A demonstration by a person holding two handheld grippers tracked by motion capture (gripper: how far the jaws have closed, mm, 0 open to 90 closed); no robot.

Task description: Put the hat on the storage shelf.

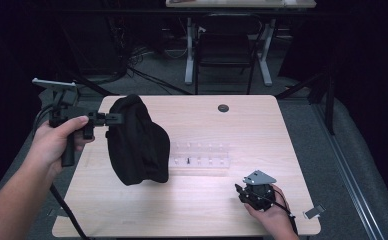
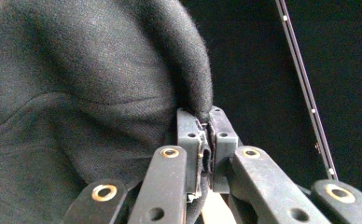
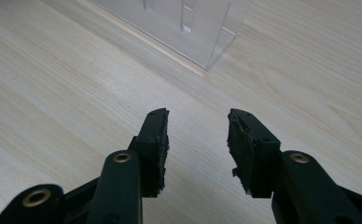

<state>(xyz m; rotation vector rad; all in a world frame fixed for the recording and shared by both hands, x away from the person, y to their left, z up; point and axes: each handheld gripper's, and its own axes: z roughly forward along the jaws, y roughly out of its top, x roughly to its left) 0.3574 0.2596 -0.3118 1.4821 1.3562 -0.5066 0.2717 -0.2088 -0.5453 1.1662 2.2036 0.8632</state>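
Left gripper jaws pinch black cloth above table.

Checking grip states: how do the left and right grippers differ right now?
The left gripper is shut on the black cloth, lifted off the table; the right gripper is open, empty, low over the wood. Left points sideways, right rests near the table's front edge. Both are hand-held.

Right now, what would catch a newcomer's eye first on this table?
The black cloth dominates: it hangs at the table's left, pinched at its upper edge by the left gripper, its lower end resting on the wooden table. Just right of it lies a clear plastic organiser. Near the front right, the right gripper sits low with its jaws apart and nothing between them.
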